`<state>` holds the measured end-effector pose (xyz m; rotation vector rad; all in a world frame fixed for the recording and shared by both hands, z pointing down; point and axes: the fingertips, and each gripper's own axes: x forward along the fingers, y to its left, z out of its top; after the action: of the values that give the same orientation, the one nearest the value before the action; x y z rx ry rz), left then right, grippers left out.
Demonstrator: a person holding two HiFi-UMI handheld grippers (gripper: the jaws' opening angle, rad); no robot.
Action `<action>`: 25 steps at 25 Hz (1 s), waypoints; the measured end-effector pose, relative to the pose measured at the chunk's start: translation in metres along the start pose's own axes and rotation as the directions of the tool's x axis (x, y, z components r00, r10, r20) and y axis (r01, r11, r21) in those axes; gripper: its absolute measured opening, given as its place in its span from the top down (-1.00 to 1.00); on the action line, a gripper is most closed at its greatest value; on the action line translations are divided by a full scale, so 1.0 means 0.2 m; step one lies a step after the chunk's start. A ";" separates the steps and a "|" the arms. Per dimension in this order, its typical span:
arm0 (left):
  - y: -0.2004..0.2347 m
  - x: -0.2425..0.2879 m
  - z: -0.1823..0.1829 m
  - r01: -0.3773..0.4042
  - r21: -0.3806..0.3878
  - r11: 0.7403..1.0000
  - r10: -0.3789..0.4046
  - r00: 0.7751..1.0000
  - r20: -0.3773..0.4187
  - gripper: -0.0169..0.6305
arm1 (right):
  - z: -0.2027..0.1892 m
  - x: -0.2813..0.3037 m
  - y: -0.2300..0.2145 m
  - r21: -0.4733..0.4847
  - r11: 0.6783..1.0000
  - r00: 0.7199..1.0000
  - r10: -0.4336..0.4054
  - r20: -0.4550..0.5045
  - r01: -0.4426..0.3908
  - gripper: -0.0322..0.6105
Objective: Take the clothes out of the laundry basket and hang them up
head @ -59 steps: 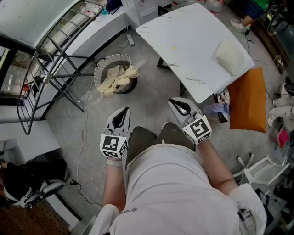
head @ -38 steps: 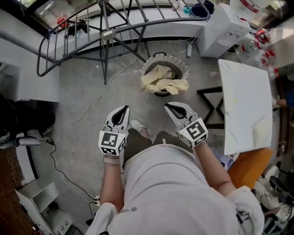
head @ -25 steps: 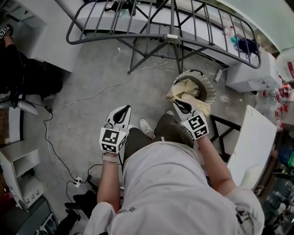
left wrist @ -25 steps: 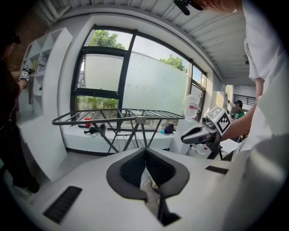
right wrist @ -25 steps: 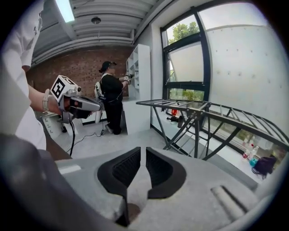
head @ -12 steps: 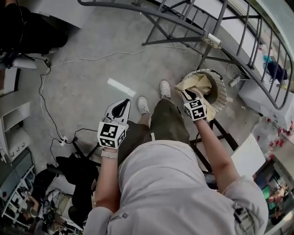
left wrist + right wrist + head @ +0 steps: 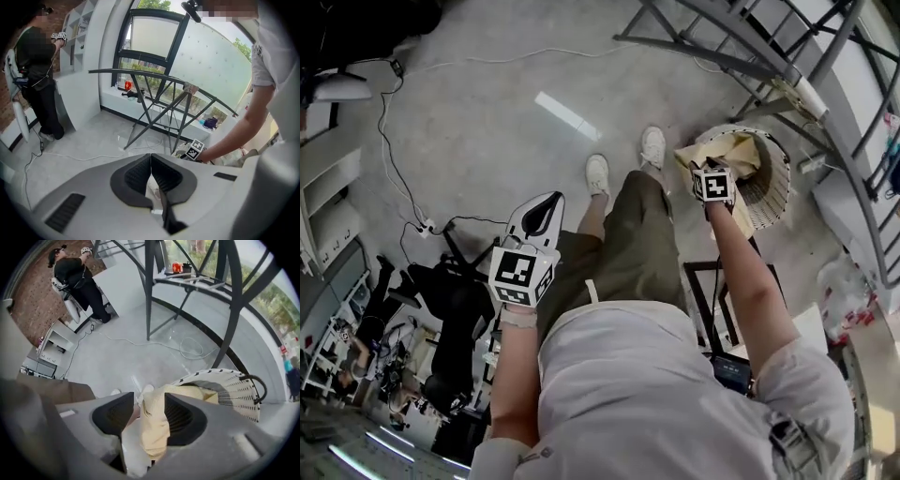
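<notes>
Yellow cloth (image 7: 733, 148) is lying bunched in the white basket (image 7: 774, 187), which is standing on the floor (image 7: 487, 122) beside the rack (image 7: 149, 287). One long fold is draping over the rim, its long axis running lengthwise between the jaws of the right gripper (image 7: 143, 414). These jaws have just been opening and are standing apart, not clamping the fold. The left gripper (image 7: 151, 161) is pointing downward, jaws closed and empty, well apart from the basket.

The person wore a pale grey short-sleeved shirt (image 7: 675, 394), olive trousers (image 7: 628, 244) and white shoes (image 7: 598, 173). The left gripper (image 7: 549, 200) and right gripper (image 7: 711, 170) were whitish, carrying black-and-white marker cubes (image 7: 523, 275).
</notes>
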<state>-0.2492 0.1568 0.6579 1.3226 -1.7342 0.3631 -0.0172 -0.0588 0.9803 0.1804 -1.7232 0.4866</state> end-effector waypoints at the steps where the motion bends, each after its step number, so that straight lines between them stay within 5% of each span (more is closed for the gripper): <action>1: -0.02 0.02 -0.01 0.001 -0.007 1.000 -0.001 1.000 -0.011 0.94 | -0.03 0.06 -0.03 0.006 1.000 1.000 -0.001 -0.026 0.001 0.30; 7: -0.05 0.21 -0.13 -0.006 0.001 1.000 0.006 0.995 -0.097 0.94 | -0.06 0.33 -0.27 0.119 0.992 0.996 -0.038 -0.085 0.048 0.20; 13: -0.07 0.27 -0.25 -0.021 -0.022 1.000 0.018 0.989 -0.144 0.94 | -0.07 0.52 -0.25 0.250 0.967 0.995 0.058 -0.078 -0.037 0.21; 16: -0.10 0.28 -0.22 -0.010 -0.006 1.000 0.009 0.991 -0.137 0.94 | -0.10 0.49 -0.25 0.214 0.977 0.994 0.025 -0.108 -0.001 0.57; 21: -0.14 0.25 -0.19 0.024 0.040 0.999 -0.019 0.993 -0.120 0.94 | -0.09 0.33 -0.22 0.290 0.957 1.000 0.006 0.009 -0.009 0.84; 25: -0.23 0.13 -0.18 0.052 0.064 0.997 -0.047 0.996 -0.072 0.94 | -0.13 0.04 -0.15 0.286 0.957 0.990 0.001 0.139 -0.041 0.85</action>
<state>-0.1928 0.1473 0.6850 1.3815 -1.6399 0.4370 0.0161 -0.0731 0.9988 0.4133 -1.7831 0.7566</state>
